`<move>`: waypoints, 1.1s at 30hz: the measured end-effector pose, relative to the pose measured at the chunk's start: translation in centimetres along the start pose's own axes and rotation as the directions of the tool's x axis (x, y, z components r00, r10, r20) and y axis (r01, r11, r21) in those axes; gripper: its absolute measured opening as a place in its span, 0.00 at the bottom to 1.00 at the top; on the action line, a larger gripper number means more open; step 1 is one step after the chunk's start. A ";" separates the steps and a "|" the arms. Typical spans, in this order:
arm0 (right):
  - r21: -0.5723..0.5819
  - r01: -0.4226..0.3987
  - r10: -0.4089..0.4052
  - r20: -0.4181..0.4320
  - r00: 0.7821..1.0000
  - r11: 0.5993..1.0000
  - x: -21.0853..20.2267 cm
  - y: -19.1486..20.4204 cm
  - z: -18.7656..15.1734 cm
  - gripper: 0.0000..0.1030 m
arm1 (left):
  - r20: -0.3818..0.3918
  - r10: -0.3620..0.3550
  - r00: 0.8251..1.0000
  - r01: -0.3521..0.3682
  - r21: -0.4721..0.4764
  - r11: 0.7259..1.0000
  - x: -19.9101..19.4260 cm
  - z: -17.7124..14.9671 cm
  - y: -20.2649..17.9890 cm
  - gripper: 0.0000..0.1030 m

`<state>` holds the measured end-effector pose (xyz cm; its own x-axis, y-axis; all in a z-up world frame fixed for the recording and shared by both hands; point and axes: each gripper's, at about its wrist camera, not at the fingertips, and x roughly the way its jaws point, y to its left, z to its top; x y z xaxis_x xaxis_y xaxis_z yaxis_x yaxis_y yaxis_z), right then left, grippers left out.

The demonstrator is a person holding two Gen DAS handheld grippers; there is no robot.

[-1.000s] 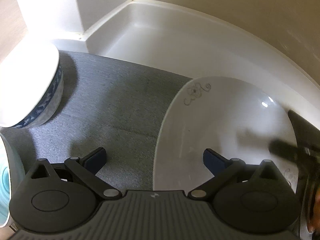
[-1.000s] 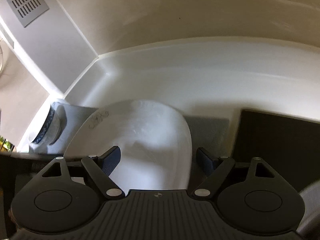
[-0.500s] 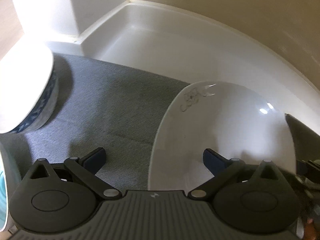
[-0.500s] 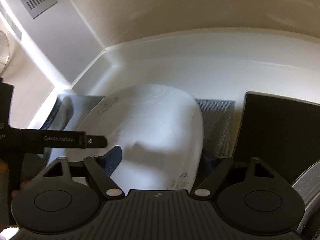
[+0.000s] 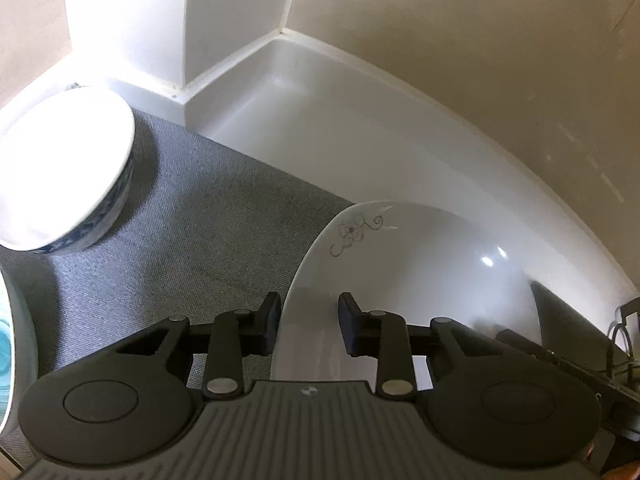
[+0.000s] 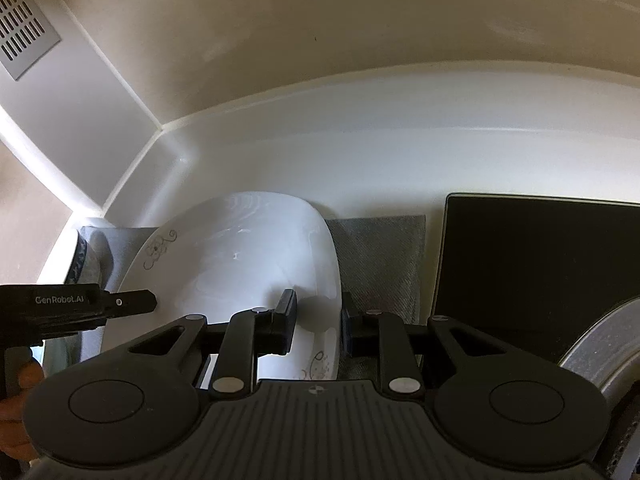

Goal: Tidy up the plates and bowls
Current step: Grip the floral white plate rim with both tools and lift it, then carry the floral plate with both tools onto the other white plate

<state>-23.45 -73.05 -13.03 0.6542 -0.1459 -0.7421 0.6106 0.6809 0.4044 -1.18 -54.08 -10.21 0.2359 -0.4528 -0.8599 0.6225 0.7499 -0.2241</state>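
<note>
A white plate (image 5: pixel 420 280) with a grey flower pattern hangs tilted over the grey mat (image 5: pixel 180 220). My left gripper (image 5: pixel 310 326) has the plate's left rim between its closing jaws, and both pads touch it. In the right wrist view the same plate (image 6: pixel 240 256) has its right rim between the closing jaws of my right gripper (image 6: pixel 318 324). The left gripper's finger (image 6: pixel 132 302) reaches in from the left side. A blue-and-white bowl (image 5: pixel 64 176) stands on the mat at the left, apart from the plate.
A bowl with a teal inside (image 5: pixel 8 340) shows at the left edge. A black cooktop (image 6: pixel 540 272) lies right of the mat (image 6: pixel 380 256), with a grey pan (image 6: pixel 608 344) on it. White counter (image 5: pixel 340 128) and walls close in behind. A hand (image 6: pixel 24 380) holds the left gripper.
Both grippers' jaws went from wide apart to close around the plate's opposite rims. The plate tipped up off the mat, and the left gripper rose with it.
</note>
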 end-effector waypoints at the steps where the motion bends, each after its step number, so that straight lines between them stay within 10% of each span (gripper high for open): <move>1: -0.001 0.000 0.000 0.003 1.000 1.000 -0.3 -0.1 0.1 0.23 | -0.002 -0.006 1.000 0.006 -0.005 1.000 -0.2 0.0 0.0 0.33; 19: -0.020 0.024 -0.023 0.043 0.999 1.000 -7.5 2.6 -1.0 0.23 | 0.010 -0.047 0.999 0.046 0.029 0.999 -6.1 -1.6 0.5 0.33; 33: 0.062 0.074 -0.076 0.030 0.997 0.995 -12.0 5.4 -8.3 0.23 | -0.042 -0.059 0.997 0.064 0.136 0.989 -9.3 -7.4 1.9 0.33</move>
<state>-31.72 -61.63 -6.36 0.6188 -0.2188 -0.7544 0.6839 0.6225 0.3805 -7.70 -44.89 -6.07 0.1675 -0.4753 -0.8638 0.7317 0.6472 -0.2142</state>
